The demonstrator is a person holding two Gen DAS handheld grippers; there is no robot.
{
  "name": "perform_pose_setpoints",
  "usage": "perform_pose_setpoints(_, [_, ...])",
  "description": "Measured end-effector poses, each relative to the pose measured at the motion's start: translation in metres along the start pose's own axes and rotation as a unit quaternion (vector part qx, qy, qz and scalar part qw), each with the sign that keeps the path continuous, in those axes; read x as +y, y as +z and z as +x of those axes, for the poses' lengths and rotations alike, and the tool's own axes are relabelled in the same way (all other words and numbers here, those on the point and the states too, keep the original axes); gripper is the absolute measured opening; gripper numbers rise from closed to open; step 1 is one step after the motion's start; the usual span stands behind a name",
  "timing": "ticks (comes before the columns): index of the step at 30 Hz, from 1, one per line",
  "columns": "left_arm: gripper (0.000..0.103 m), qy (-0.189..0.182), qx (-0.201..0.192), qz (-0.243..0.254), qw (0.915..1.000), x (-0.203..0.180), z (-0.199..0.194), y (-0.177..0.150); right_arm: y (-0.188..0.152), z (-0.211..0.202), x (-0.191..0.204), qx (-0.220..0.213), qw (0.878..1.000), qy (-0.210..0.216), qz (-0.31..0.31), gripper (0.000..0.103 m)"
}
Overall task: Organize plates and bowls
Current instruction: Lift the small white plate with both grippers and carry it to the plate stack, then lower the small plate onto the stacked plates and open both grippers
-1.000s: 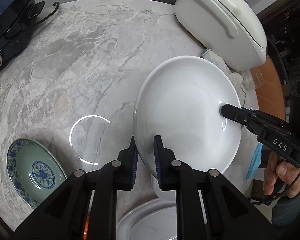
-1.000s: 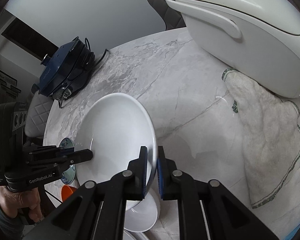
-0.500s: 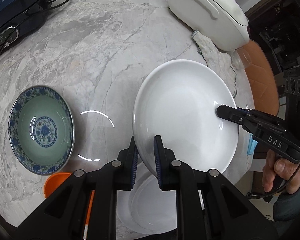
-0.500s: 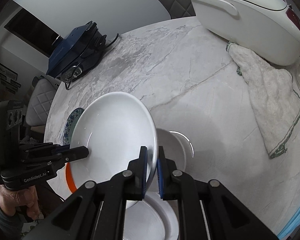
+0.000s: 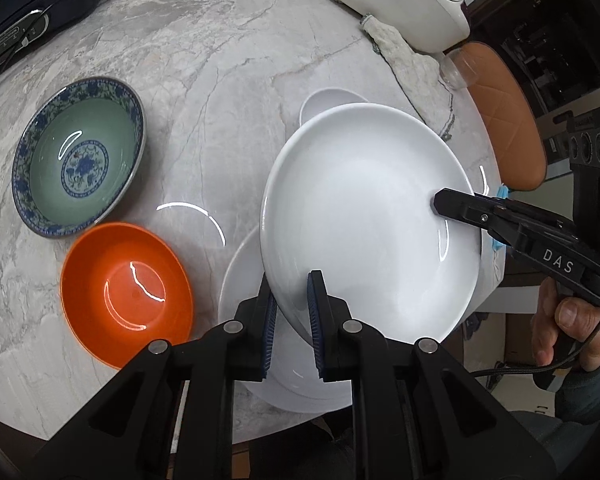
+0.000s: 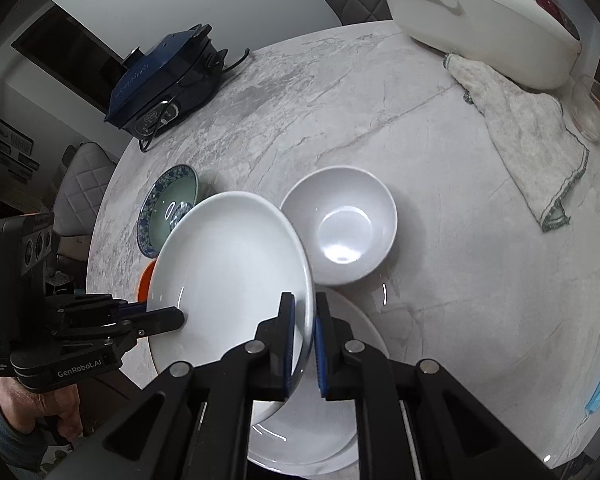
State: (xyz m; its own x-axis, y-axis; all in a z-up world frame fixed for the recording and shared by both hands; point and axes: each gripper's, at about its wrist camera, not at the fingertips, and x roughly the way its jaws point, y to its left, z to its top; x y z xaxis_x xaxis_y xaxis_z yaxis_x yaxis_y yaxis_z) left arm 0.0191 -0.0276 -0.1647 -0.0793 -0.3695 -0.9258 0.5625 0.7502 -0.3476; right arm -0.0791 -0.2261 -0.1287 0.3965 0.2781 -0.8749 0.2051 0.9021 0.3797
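Both grippers hold one large white plate (image 5: 363, 216) by opposite rims, above the table. My left gripper (image 5: 292, 312) is shut on its near rim; my right gripper (image 6: 303, 336) is shut on the other rim, and the plate shows in the right wrist view (image 6: 228, 264). Under it lies another white plate (image 5: 252, 360), also seen in the right wrist view (image 6: 331, 432). A white bowl (image 6: 337, 224) sits beyond it. An orange bowl (image 5: 126, 292) and a blue-patterned green bowl (image 5: 80, 156) sit to the left.
A white cooker (image 6: 479, 12) and a white cloth (image 6: 527, 136) are at the far right. A dark blue appliance (image 6: 164, 80) with a cord stands at the far left. A glass (image 6: 591, 108) sits by the cloth. The round marble table's front edge (image 5: 100, 416) is close.
Both grippers have carried the held plate back toward the near edge and upward. The bowls and the lower plate have come into view beneath it.
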Motion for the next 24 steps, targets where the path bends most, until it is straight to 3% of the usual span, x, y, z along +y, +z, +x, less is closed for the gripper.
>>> perform_pose_setpoints(11, [0.014,-0.004,0.029,0.017,0.9994,-0.012,0.026,-0.071,-0.073,0.009,-0.005,0.028,0.999,-0.013,0.023,0.011])
perform_pose_setpoints(24, [0.014,0.012,0.037,0.014,0.9991,-0.005,0.074,-0.088,-0.099,0.041,-0.021,0.035,0.999,-0.021,0.029,0.011])
